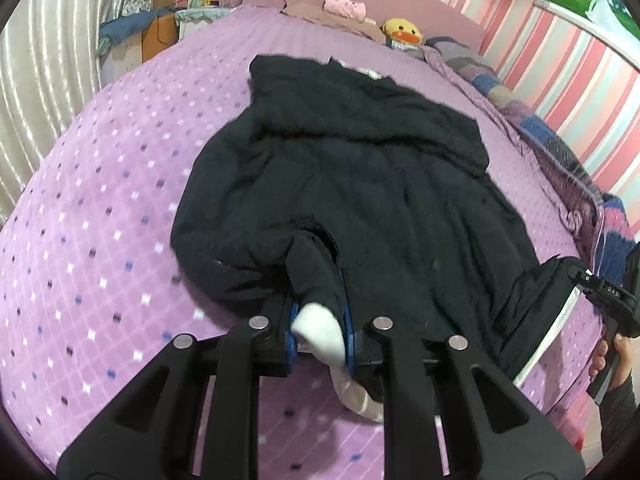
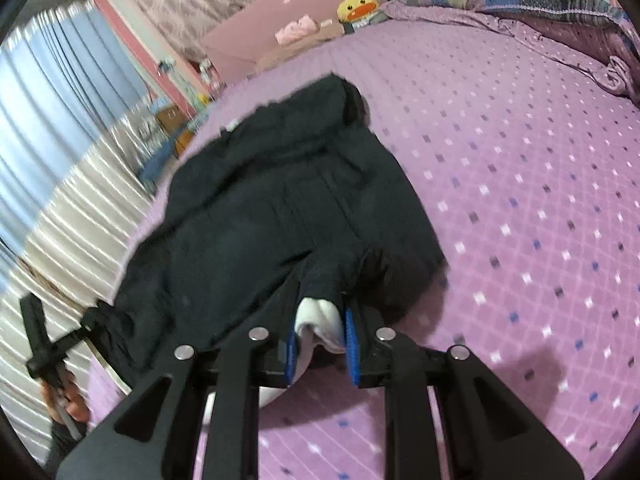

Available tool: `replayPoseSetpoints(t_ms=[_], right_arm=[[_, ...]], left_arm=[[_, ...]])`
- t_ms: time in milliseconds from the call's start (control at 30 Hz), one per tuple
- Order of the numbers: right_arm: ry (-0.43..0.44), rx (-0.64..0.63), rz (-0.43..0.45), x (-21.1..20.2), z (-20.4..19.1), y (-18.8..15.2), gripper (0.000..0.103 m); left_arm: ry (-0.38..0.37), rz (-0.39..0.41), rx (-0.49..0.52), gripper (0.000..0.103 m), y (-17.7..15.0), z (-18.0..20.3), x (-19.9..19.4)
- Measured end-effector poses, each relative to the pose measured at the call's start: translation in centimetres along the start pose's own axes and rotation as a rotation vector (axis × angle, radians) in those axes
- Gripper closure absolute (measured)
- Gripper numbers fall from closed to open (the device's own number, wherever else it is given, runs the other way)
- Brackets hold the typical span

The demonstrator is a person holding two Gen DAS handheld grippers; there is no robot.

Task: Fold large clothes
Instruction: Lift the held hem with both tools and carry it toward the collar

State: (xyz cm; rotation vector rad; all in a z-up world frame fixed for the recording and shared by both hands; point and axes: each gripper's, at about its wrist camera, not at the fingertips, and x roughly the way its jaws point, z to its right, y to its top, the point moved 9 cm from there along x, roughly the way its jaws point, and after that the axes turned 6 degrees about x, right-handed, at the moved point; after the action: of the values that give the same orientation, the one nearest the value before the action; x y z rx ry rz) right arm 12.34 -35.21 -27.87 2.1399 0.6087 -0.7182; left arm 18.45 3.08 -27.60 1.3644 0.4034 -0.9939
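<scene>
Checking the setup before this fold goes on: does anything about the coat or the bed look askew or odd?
The black coat lies rumpled and slanted on the purple bedspread, not squared. Its white lining shows at both corners gripped by the left gripper and right gripper. Nothing looks damaged or spilled.

A wide bed with a purple cover of small squares carries the things. On its middle lies a dark jacket. Near the headboard sit a yellow duck toy and a pink cloth. A patchwork quilt lies bunched along one edge.
</scene>
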Motion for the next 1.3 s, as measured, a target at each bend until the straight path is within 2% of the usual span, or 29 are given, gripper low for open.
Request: replayPoseSetpoints(t_ms=[133, 300, 533, 633, 833, 1067, 1200, 1300], right_arm=[[0.018, 0.014, 0.022, 0.9, -1.2, 2.4, 0.084], [0.037, 0.072, 0.044, 3.0, -1.4, 5.2, 0.084], [0.058, 0.106, 0.076, 5.8, -1.9, 9.8, 0.084], [0.085, 0.146, 0.104, 7.3, -2.2, 13.1, 0.084], [0.1, 0.124, 0.198, 9.6, -4.2, 20.0, 0.084], [0.092, 0.05, 0.279, 12.9, -7.6, 28.7, 0.084], [0.064, -0.004, 0.323, 14.9, -10.1, 33.8, 0.084], [0.004, -0.068, 0.375, 16.0, -11.5, 36.3, 0.084]], left_arm=[[-0.046, 0.054, -0.031, 0.088, 3.7, 0.5, -0.4], [-0.046, 0.077, -0.02, 0.089, 7.7, 0.1, 0.2], [0.013, 0.101, -0.016, 0.09, 13.0, 0.0, 3.1], [0.026, 0.118, -0.028, 0.091, 15.6, -0.4, 4.2], [0.058, 0.18, -0.127, 0.091, 21.9, -3.1, 6.0], [0.145, 0.229, -0.121, 0.091, 29.7, -5.3, 7.7], [0.201, 0.262, -0.111, 0.091, 34.3, -5.8, 8.5], [0.239, 0.295, -0.103, 0.091, 37.5, -6.2, 8.6]])
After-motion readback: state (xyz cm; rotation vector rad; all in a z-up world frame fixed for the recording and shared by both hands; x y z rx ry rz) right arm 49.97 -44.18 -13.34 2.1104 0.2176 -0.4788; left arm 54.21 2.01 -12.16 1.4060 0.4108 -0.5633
